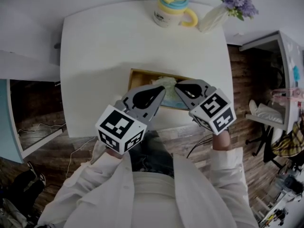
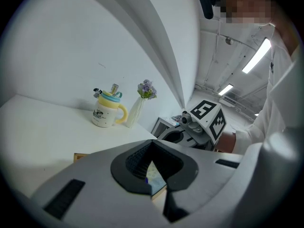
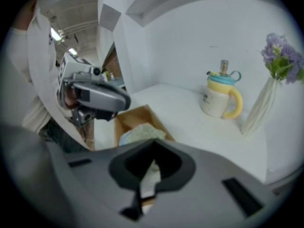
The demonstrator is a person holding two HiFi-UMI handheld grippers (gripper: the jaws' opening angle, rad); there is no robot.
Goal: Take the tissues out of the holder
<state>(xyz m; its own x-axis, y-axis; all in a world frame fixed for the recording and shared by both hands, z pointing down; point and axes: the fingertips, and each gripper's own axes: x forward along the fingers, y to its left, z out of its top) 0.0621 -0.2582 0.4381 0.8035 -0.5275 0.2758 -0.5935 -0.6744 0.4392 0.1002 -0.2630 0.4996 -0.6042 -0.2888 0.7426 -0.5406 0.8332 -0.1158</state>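
Observation:
A wooden holder (image 1: 135,75) stands on the white table (image 1: 95,56) near its front edge. A pale, patterned pack of tissues (image 1: 166,82) lies in it. Both grippers hang over the holder with their tips close together. My left gripper (image 1: 163,90) is shut at the pack's near side, and in the left gripper view its jaws (image 2: 153,142) meet with nothing between them, the pack (image 2: 156,177) showing below. My right gripper (image 1: 177,85) is shut at the pack's right end. In the right gripper view (image 3: 153,144) white tissue (image 3: 140,134) shows between its jaws.
A cream and yellow mug (image 1: 171,8) and a white vase of purple flowers (image 1: 223,8) stand at the table's far edge. The table's front edge runs just under the grippers. Furniture and cables lie on the wooden floor (image 1: 247,94) to the right.

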